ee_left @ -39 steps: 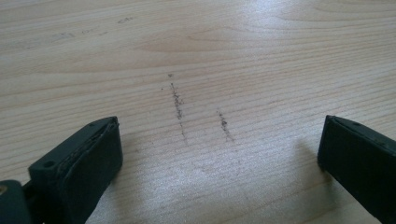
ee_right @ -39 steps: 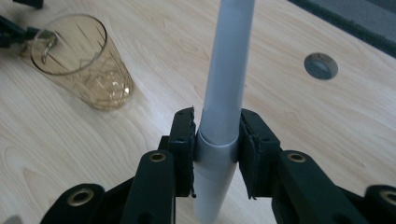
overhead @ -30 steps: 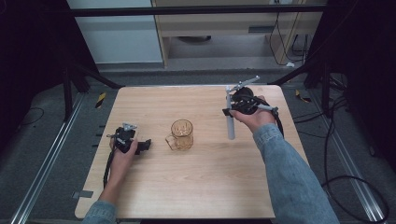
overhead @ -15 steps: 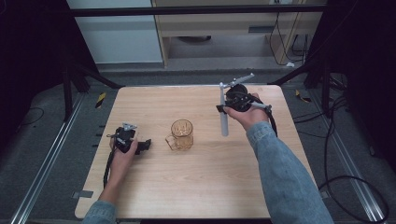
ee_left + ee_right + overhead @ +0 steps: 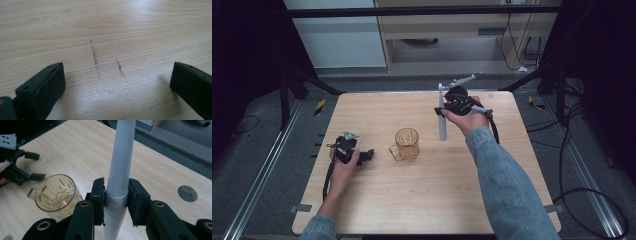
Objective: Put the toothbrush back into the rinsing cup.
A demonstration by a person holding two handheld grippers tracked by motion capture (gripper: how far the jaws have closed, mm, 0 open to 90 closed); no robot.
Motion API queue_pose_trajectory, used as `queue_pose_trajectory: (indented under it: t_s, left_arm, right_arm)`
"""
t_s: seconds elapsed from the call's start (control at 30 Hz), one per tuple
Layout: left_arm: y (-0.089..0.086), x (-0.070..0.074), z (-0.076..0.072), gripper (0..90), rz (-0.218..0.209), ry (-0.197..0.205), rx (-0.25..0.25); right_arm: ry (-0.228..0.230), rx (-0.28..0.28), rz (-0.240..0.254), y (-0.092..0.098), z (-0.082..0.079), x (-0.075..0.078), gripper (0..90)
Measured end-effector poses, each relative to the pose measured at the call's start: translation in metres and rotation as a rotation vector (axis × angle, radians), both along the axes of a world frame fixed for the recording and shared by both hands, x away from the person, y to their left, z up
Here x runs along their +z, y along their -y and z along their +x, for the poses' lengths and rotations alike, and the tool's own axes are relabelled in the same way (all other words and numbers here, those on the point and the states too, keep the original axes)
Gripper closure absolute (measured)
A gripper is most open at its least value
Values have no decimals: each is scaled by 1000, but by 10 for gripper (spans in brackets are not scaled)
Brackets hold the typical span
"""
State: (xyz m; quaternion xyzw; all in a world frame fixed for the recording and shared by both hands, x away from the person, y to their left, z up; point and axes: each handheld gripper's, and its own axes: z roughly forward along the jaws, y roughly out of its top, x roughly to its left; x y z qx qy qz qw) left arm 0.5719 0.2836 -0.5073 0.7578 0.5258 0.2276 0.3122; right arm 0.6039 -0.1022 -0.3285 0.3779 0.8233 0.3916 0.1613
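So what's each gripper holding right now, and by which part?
The right gripper clamps a grey tube at a joint along its shaft. The left gripper is open on the table, holding nothing.

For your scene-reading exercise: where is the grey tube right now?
In the high view the grey tube hangs upright above the table's far right part, clamped in the right gripper, just right of the amber glass mug.

A lab or test room: a bare wooden table [image 5: 422, 200] on a dark metal frame [image 5: 292, 80], floor rails [image 5: 257, 185] beside it, loose cables [image 5: 577, 150] around it.
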Motion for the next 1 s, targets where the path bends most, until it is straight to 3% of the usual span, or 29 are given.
queue_pose_trajectory:
  t_s: [0.4, 1.0]
  left_arm:
    - [0, 0, 0, 0, 0, 0, 0]
    - [0, 0, 0, 0, -2, 2, 2]
  right_arm:
    - [19, 18, -3, -16, 1, 6, 684]
    - [76, 39, 19, -35, -11, 23, 684]
